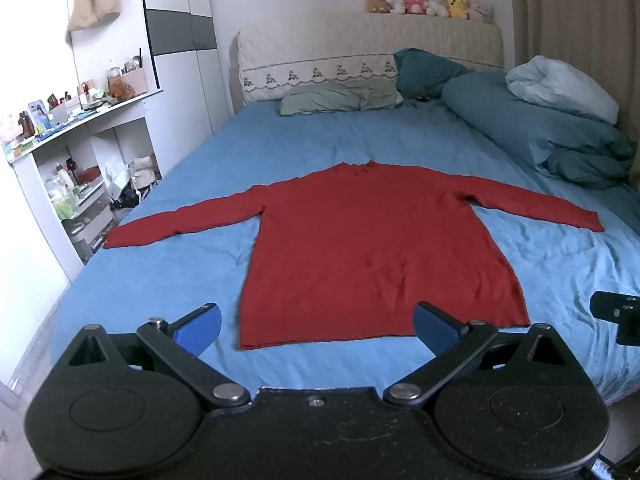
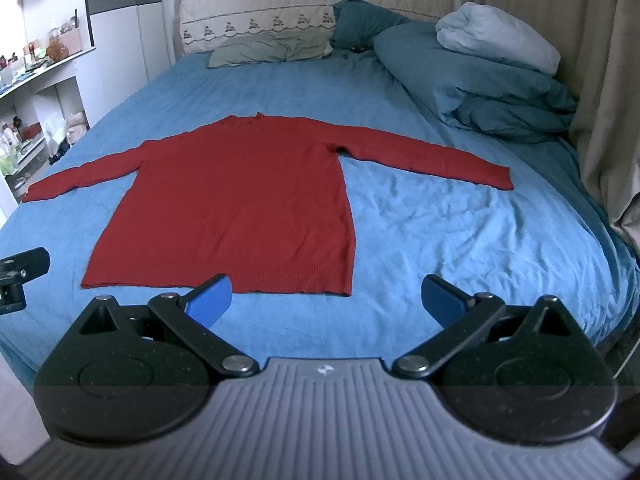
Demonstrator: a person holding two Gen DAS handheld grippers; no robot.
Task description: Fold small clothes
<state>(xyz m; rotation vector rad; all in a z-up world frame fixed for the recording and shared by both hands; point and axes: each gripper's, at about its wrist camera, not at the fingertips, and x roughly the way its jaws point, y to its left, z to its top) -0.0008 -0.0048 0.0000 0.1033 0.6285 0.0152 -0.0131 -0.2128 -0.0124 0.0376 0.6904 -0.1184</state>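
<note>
A red long-sleeved sweater [image 1: 368,248] lies flat on the blue bed sheet [image 1: 192,280], both sleeves spread out, hem toward me. It also shows in the right wrist view [image 2: 236,204]. My left gripper [image 1: 318,326] is open and empty, held just short of the hem's left part. My right gripper [image 2: 328,300] is open and empty, just short of the hem's right corner. The edge of the right gripper shows at the right of the left wrist view [image 1: 618,320], and the left one at the left of the right wrist view [image 2: 20,276].
Pillows [image 1: 340,98] and a rolled teal duvet [image 1: 540,128] lie at the head and right of the bed. A cluttered white shelf [image 1: 72,152] stands left of the bed. A curtain [image 2: 600,80] hangs at the right. Plush toys [image 1: 428,2] sit on the headboard.
</note>
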